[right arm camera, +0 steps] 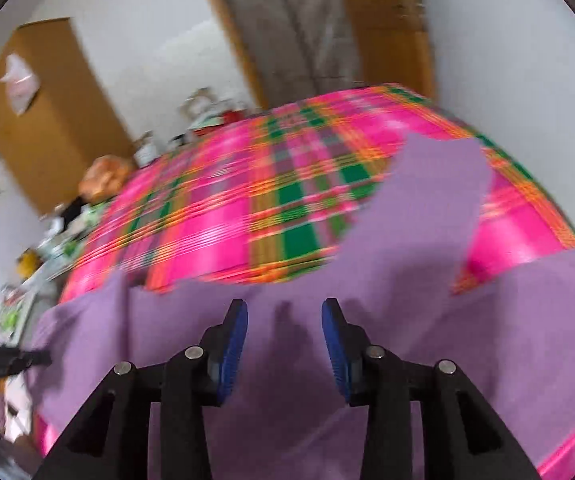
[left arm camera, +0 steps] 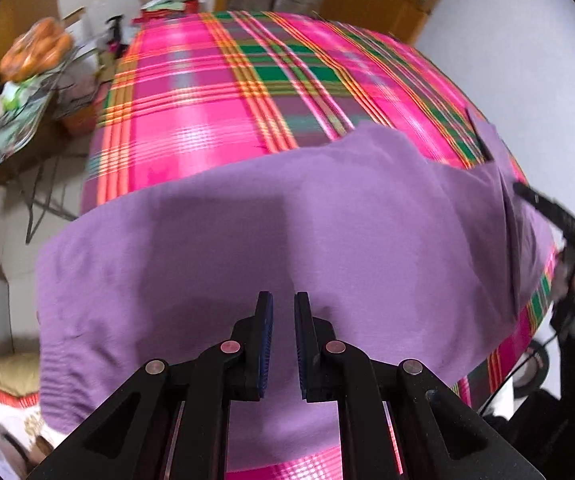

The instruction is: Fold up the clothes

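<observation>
Left-wrist view shows my left tongs nearly shut, gripping nothing I can see, right tongs agape and empty, over the half-folded purple cotton garment beneath both, with folds remaining.

Left tool nearly closed, empty; right tool parted.

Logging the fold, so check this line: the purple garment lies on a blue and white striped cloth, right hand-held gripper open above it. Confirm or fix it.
One thing is wrong: the cloth. The purple garment lies on a pink plaid cloth with green and orange stripes, not blue and white, as the right wrist view shows. The rest stands: the right hand-held gripper is open above the garment.
</observation>
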